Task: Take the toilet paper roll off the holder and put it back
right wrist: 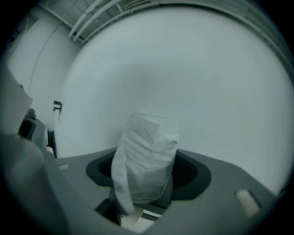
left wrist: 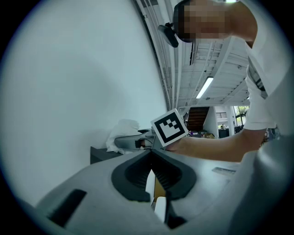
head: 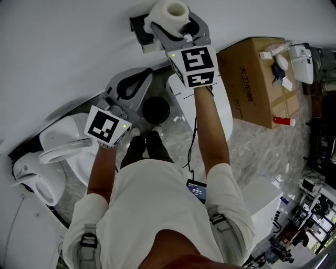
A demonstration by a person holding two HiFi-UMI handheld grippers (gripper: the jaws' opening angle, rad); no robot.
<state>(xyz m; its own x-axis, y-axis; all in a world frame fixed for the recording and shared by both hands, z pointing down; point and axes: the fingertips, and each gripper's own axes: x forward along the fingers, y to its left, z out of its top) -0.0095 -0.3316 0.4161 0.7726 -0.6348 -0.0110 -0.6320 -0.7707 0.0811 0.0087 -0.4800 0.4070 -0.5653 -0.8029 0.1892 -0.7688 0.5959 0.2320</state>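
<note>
Wall and holder ahead, toilet left, box right

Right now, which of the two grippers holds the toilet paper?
The right gripper, uppermost in the head view, clamps the toilet paper roll; the left gripper is empty.

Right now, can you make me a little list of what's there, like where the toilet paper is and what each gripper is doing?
Toilet paper roll: squeezed between the right gripper's fingers, with a loose sheet hanging down
Right gripper: shut on the roll, up at the wall
Holder: black, on the wall, close beside the roll
Left gripper: held low, fingers together, holding nothing
Toilet: white, below the left gripper
Cardboard box: on the floor at the right
</note>
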